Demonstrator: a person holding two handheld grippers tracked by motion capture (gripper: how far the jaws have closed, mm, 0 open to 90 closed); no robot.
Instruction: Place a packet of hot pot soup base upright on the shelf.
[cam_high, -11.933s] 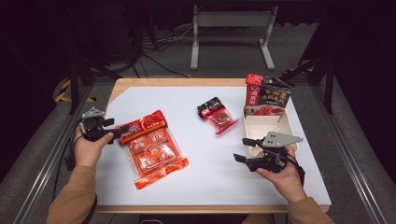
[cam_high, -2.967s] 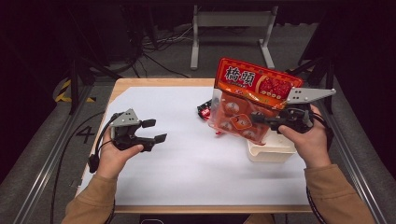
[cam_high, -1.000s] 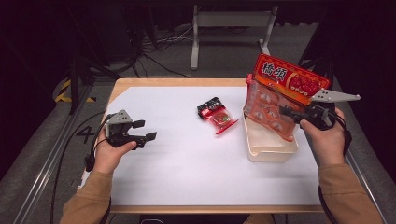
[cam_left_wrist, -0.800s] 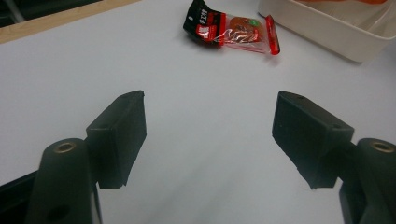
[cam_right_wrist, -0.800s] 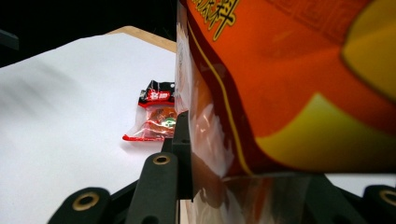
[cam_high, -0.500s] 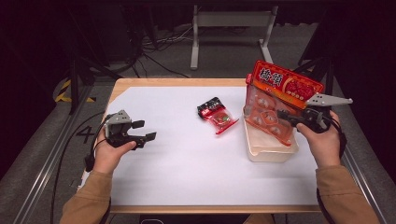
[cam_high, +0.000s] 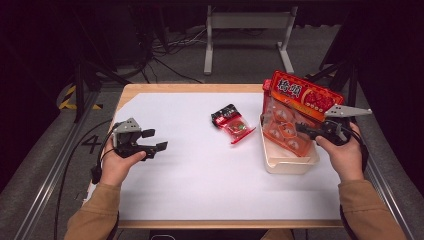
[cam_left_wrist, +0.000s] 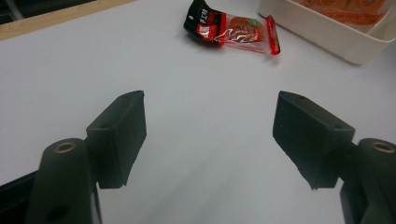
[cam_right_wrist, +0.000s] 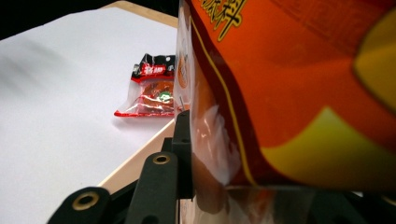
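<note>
High view: right gripper is clamped on the big red snack pack, which stands tilted in the cream bin, lower edge inside, top leaning toward the table's far side. Pack's long axis runs near-upright, so what's left is laying it flat along the bin. Right hand sits just right of the bin and owns this move; left gripper is well apart on the white sheet, jaws wide, nothing between them. Small red snack packet lies flat between the two grippers, near the bin's left wall. Right gripper view: pack blocks the far jaw and the bin floor, so I can't tell whether the pack's bottom edge touches down.
</note>
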